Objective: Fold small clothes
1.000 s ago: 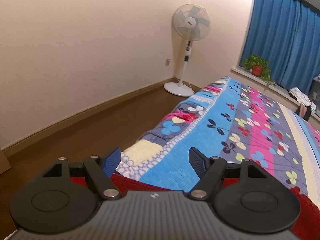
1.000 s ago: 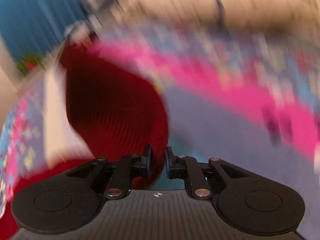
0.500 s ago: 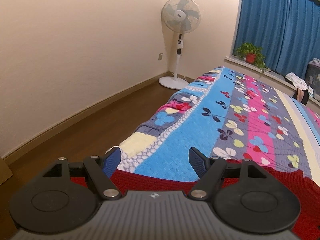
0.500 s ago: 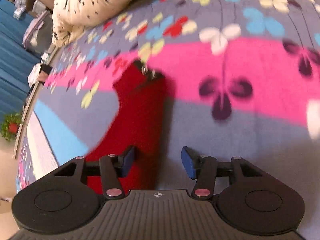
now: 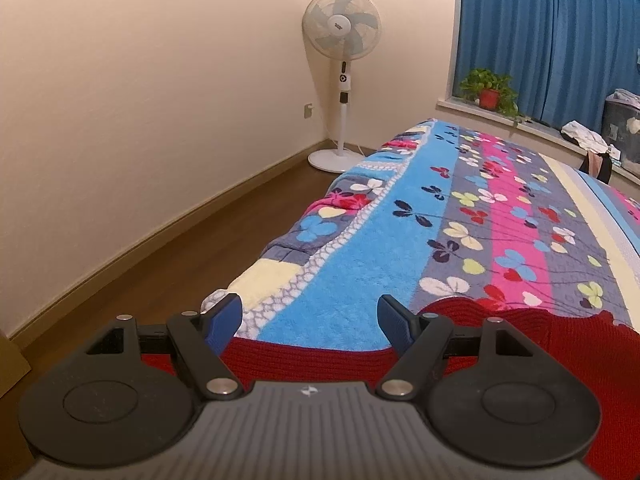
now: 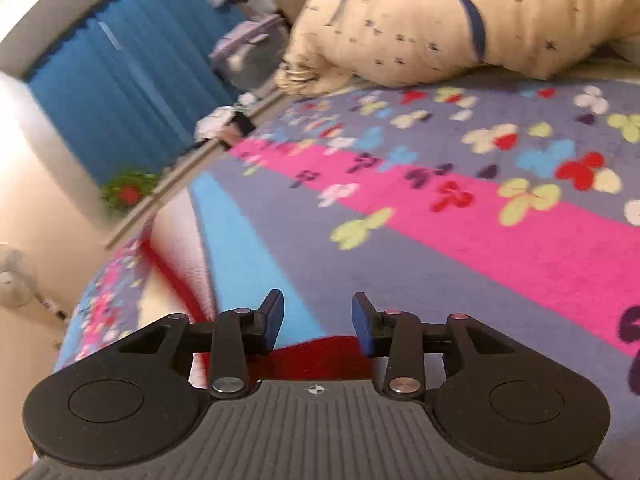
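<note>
A red knit garment (image 5: 560,336) lies on the flowered blanket (image 5: 440,220) near the bed's corner. Its scalloped edge runs just beyond my left gripper (image 5: 308,308), which hovers open above it with only blanket showing between its blue pads. In the right wrist view, part of the red garment (image 6: 320,354) shows low down behind the fingers. My right gripper (image 6: 318,304) is above it; its jaws are closing with nothing pressed between them. The picture there is motion-blurred.
A cream star-print pillow (image 6: 440,28) lies at the head of the bed. A white standing fan (image 5: 342,40) is in the room's corner and a potted plant (image 5: 490,92) sits on the sill by blue curtains. Wood floor (image 5: 180,260) runs along the bed's left side.
The right gripper went from nearly shut at the raised red garment to open, and it swung to look along the bed toward the pillow. The left gripper stayed open and rolled slightly.
</note>
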Available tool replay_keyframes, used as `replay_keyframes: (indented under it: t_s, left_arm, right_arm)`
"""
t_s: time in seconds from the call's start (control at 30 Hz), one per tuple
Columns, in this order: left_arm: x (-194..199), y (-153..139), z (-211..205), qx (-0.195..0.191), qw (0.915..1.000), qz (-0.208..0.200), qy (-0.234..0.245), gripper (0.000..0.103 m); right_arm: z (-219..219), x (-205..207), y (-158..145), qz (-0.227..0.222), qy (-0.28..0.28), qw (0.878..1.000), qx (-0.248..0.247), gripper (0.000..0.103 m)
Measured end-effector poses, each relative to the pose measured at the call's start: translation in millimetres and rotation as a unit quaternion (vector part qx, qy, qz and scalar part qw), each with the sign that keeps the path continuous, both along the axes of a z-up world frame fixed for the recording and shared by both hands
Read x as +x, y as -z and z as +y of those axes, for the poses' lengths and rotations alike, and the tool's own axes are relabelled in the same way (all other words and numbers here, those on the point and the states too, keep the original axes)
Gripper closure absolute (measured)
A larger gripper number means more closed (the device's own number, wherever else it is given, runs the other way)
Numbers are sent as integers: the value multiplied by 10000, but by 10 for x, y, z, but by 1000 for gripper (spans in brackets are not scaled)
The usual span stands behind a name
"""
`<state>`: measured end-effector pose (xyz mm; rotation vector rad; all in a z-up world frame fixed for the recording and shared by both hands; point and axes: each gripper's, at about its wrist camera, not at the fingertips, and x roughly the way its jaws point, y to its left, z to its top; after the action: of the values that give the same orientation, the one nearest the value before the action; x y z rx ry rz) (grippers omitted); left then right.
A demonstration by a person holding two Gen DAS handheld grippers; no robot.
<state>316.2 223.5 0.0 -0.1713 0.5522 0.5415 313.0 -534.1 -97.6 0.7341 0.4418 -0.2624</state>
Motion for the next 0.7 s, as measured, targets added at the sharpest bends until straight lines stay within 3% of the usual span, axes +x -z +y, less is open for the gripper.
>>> replay_keyframes:
  t_s: [0.13,0.23,0.3,0.37,0.47,0.53,0.6,0.63,0.67,0.7]
  left_arm:
    - [-4,20,-33,50,10000,38,47,24]
    - [13,40,-57,89,9999,86,84,24]
    - [31,54,-79,143,9998,120,118,24]
    - [34,66,-89,163,9997,139,144,24]
    - [33,80,-113,226,9995,151,180,24]
    - [39,85,-120,270,9993,161,193,24]
    - [41,93,-129,287,9992,174,202,24]
    - [42,96,-127,285,9992,176,202,24]
    - [41,96,-127,284,9992,171,205,24]
    - [41,96,-127,289,9992,169,209,24]
  right_arm:
    - [-23,297,-11,-232,-563,9958,682,47]
    - [117,580,-169,-251,-1062,9927,506,43]
    - [339,790,-330,-164,-1527,9881,68,42]
    - [620,996,-478,124,-2017,9768,-712,41]
    - [1198,1190,-471,648,-2672,9398,-2029,40]
    - [1469,1252,-349,936,-3036,9162,-2442,41]
    - [1643,1283,-235,1232,-3195,8952,-2851,49]
    - [1670,1343,-193,1288,-3269,8871,-2994,74]
    - [1676,1321,-184,1299,-3351,8831,-3017,89]
    - [1628,1323,-195,1252,-3301,8851,-3034,91]
